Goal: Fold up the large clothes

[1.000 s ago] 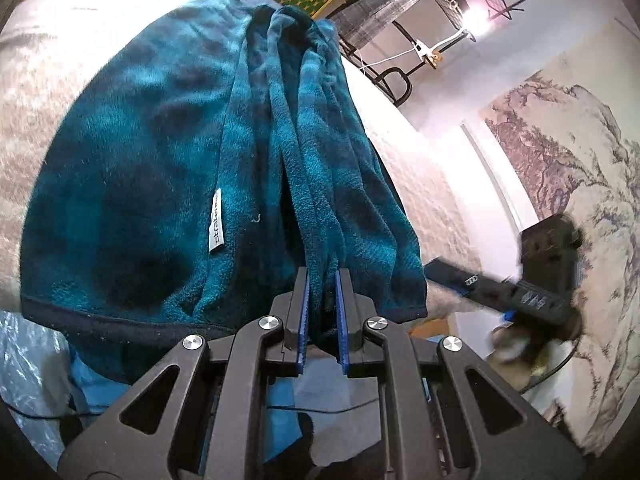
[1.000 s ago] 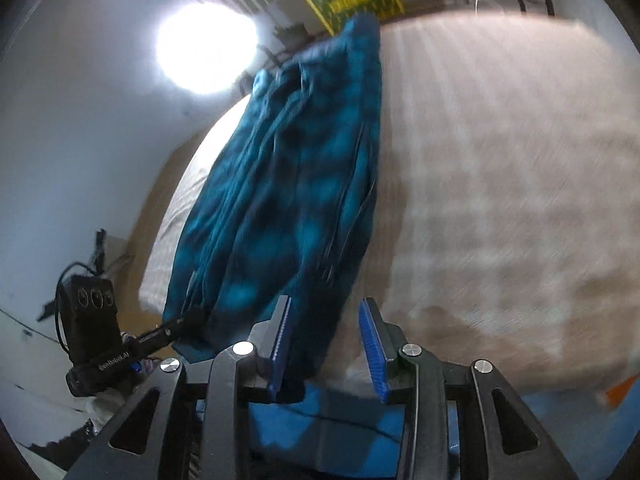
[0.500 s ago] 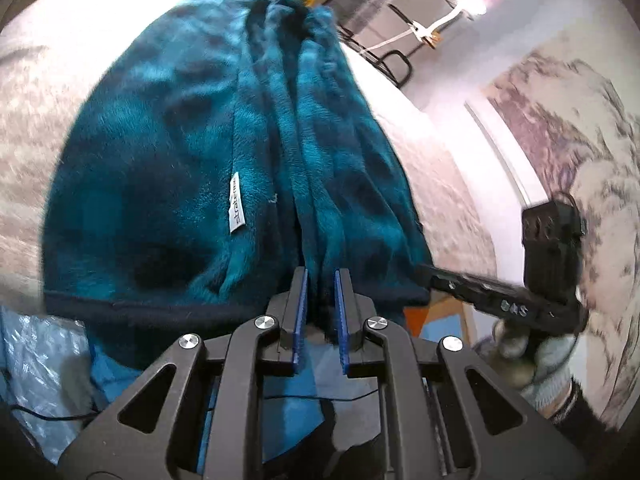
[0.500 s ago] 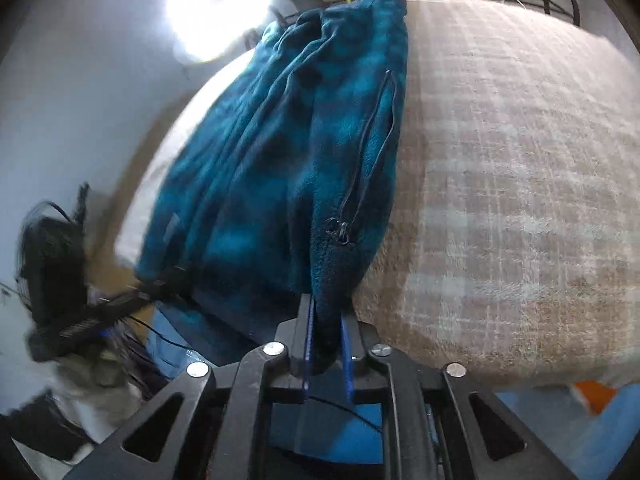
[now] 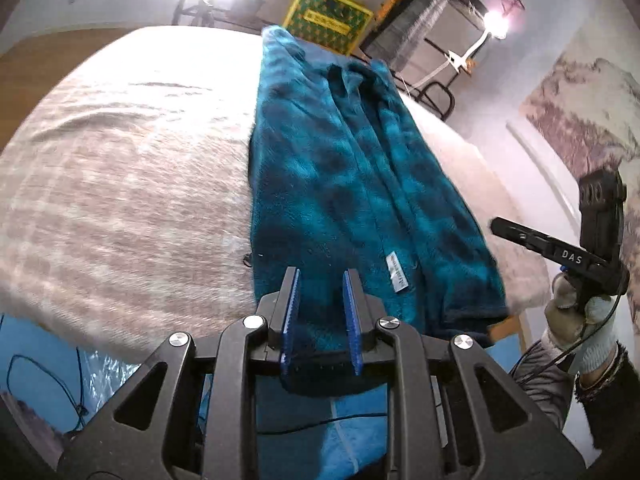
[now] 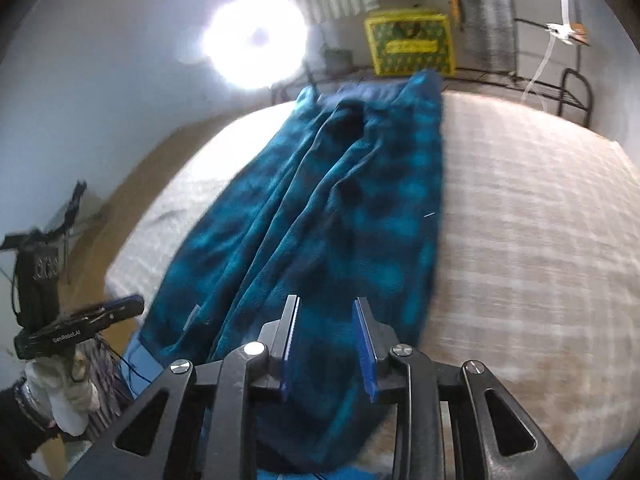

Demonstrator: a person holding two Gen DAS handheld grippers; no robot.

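The teal fleece [image 5: 340, 184] lies in a long folded strip on the bed [image 5: 120, 184], its near end hanging over the edge at 6 o'clock. The left claw [image 5: 320, 300] and right claw [image 6: 326, 332] have both just been opening; their jaws stand slightly apart above the fleece, gripping nothing. A yellow box [image 6: 410, 46] stands beyond at 12 o'clock.
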